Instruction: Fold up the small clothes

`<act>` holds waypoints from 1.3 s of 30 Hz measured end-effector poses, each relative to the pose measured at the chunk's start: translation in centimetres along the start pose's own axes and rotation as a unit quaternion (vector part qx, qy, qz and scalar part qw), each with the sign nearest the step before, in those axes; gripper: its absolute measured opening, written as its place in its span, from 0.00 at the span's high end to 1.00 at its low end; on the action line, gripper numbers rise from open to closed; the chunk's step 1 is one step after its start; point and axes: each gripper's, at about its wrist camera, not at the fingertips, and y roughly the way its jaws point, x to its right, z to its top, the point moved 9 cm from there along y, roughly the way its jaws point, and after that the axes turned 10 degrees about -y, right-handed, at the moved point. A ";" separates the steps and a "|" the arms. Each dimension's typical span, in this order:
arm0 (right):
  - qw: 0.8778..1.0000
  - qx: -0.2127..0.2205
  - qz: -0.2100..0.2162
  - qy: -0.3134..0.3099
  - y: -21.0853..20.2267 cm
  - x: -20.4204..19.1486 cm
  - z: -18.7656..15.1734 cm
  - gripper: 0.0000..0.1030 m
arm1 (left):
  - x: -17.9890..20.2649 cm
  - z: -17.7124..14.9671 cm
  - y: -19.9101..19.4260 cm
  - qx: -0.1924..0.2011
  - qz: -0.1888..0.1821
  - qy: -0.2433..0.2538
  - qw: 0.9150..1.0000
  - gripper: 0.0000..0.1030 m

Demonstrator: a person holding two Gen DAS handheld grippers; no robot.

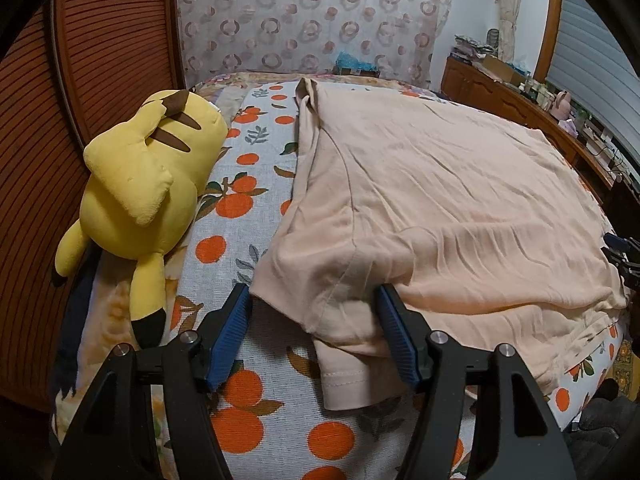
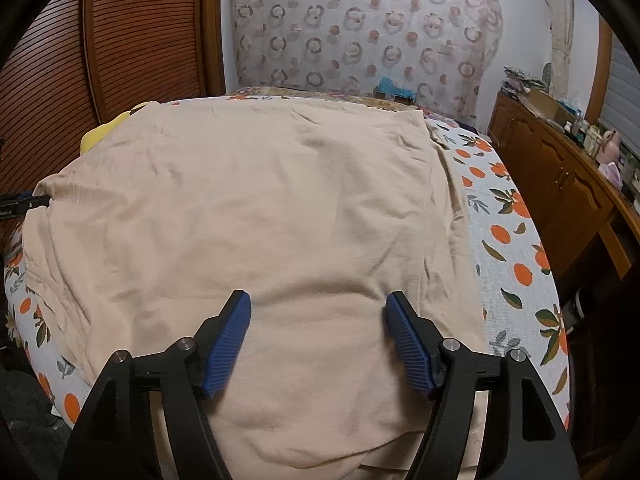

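A peach T-shirt (image 1: 432, 200) lies spread on the orange-print bedsheet (image 1: 240, 200). Its near part is folded over, and a sleeve (image 1: 344, 340) sticks out toward me. My left gripper (image 1: 314, 300) is open, its blue pads either side of the sleeve and the shirt's near left corner. In the right wrist view the shirt (image 2: 256, 208) fills the bed. My right gripper (image 2: 318, 308) is open and hovers just over the shirt's near middle, holding nothing. The right gripper's tip shows at the left view's right edge (image 1: 624, 256).
A yellow plush toy (image 1: 140, 184) lies on the bed's left side beside a brown slatted door (image 1: 48, 152). A patterned curtain (image 2: 360, 28) hangs behind the bed. A wooden sideboard (image 2: 560, 184) with small items stands to the right.
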 end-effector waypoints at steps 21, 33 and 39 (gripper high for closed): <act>1.000 0.000 0.002 0.000 -0.2 -0.1 0.0 0.28 | 5.8 2.1 -2.5 0.028 -0.082 0.024 0.996 0.92; 1.000 -0.003 0.007 0.002 -0.4 -0.1 0.0 0.29 | 13.8 6.7 -5.0 0.079 -0.159 0.038 0.983 0.93; 0.999 0.016 0.002 0.034 -2.5 1.7 -0.3 0.29 | 20.2 8.3 -6.5 0.094 -0.211 0.067 0.971 0.93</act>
